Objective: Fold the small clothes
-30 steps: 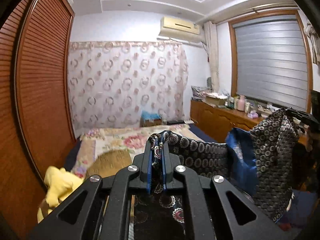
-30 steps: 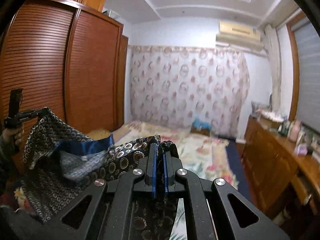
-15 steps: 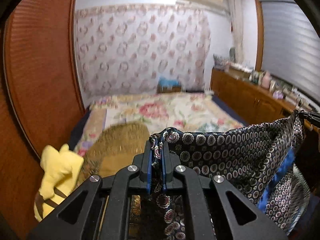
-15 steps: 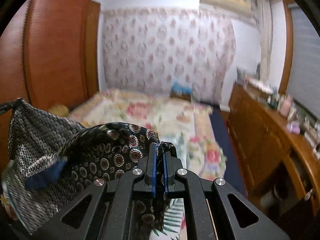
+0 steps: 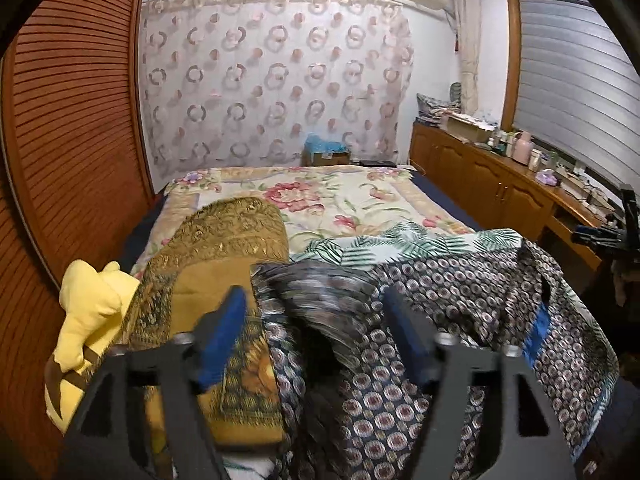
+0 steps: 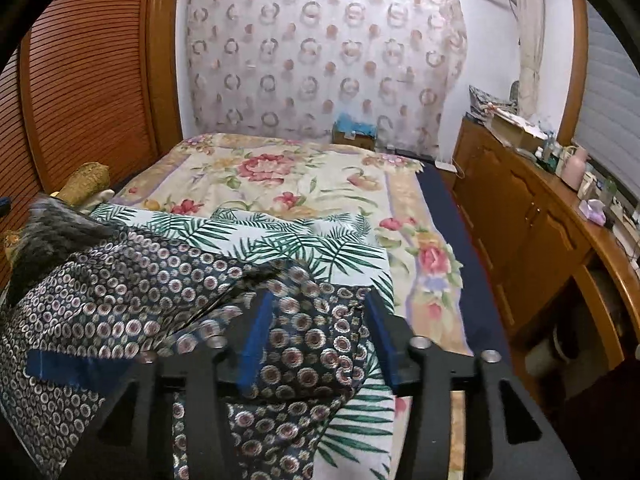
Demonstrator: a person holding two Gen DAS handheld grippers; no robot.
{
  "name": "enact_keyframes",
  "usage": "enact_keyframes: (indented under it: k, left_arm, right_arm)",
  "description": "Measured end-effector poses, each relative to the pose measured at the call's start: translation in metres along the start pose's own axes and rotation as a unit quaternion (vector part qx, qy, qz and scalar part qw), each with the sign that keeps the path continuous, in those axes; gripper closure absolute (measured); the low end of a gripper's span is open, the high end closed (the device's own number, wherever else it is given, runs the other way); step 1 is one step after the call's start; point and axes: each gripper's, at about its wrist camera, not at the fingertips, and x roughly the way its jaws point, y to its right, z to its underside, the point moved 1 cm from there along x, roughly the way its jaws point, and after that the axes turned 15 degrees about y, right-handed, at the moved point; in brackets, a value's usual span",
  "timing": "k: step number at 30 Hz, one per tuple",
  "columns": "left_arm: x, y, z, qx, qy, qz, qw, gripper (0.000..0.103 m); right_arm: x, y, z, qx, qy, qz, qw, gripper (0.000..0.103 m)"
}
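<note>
1. The left gripper [image 5: 316, 332] has its blue-padded jaws opening wide; the dark navy circle-patterned silky garment [image 5: 460, 300] lies slack between them, unpinched
2. The right gripper [image 6: 318, 330] is opening too, the same garment [image 6: 168, 280] loose between its pads
3. Under and beyond the garment lies a white palm-leaf printed cloth [image 6: 304, 248]
4. Left of the left gripper sit a mustard-gold brocade cloth [image 5: 224, 248] and a yellow soft garment [image 5: 86, 316]
5. Farthest, the floral bedspread [image 6: 304, 176]

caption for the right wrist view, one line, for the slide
Right gripper jaws opening over the dark circle-patterned garment, draped across a palm-leaf cloth on the floral bedspread.
</note>
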Motion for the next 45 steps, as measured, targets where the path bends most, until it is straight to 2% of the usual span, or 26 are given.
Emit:
enact_keyframes:
  k: [4, 10, 14, 19, 22, 24, 28, 33, 35, 37, 41, 45]
  left_arm:
    - [-0.015, 0.005, 0.016, -0.003, -0.008, 0.009, 0.9999, 0.025]
    - [-0.027, 0.013, 0.047, 0.015, -0.034, -0.004, 0.9993, 0.025]
    - [-0.03, 0.01, 0.064, 0.014, -0.052, -0.01, 0.9985, 0.025]
    - [-0.034, 0.006, 0.076, 0.008, -0.059, -0.012, 0.9981, 0.025]
    - [-0.036, 0.004, 0.08, 0.005, -0.06, -0.012, 0.9981, 0.025]
    - [-0.037, 0.004, 0.082, 0.002, -0.061, -0.008, 0.9981, 0.028]
    - [-0.035, 0.004, 0.087, 0.001, -0.069, -0.002, 0.9976, 0.047]
    - [-0.026, 0.005, 0.095, 0.014, -0.089, -0.009, 0.9959, 0.064]
    - [-0.021, 0.003, 0.098, 0.014, -0.098, -0.016, 0.9949, 0.076]
    - [-0.019, 0.002, 0.101, 0.013, -0.103, -0.019, 0.9944, 0.079]
    - [-0.02, 0.002, 0.101, 0.015, -0.103, -0.019, 0.9944, 0.08]
    - [-0.018, 0.002, 0.101, 0.016, -0.103, -0.019, 0.9944, 0.087]
  right_arm:
    - [-0.003, -0.003, 0.019, 0.005, -0.001, -0.03, 1.0, 0.049]
    - [0.0, -0.017, 0.027, 0.01, -0.015, -0.086, 0.996, 0.049]
    - [0.022, -0.028, 0.042, 0.011, -0.04, -0.12, 0.992, 0.049]
    - [0.036, -0.033, 0.051, 0.014, -0.072, -0.137, 0.988, 0.05]
    - [0.045, -0.03, 0.053, 0.014, -0.092, -0.13, 0.987, 0.05]
    - [0.05, -0.025, 0.056, 0.022, -0.101, -0.132, 0.986, 0.05]
    - [0.055, -0.015, 0.057, 0.023, -0.111, -0.132, 0.985, 0.049]
    - [0.055, -0.018, 0.061, 0.004, -0.098, -0.138, 0.986, 0.05]
    - [0.046, -0.025, 0.067, -0.017, -0.092, -0.134, 0.987, 0.058]
    - [0.045, -0.029, 0.071, -0.027, -0.089, -0.129, 0.987, 0.063]
    - [0.029, -0.024, 0.072, -0.013, -0.083, -0.139, 0.987, 0.063]
    - [0.016, -0.021, 0.079, -0.001, -0.088, -0.156, 0.984, 0.063]
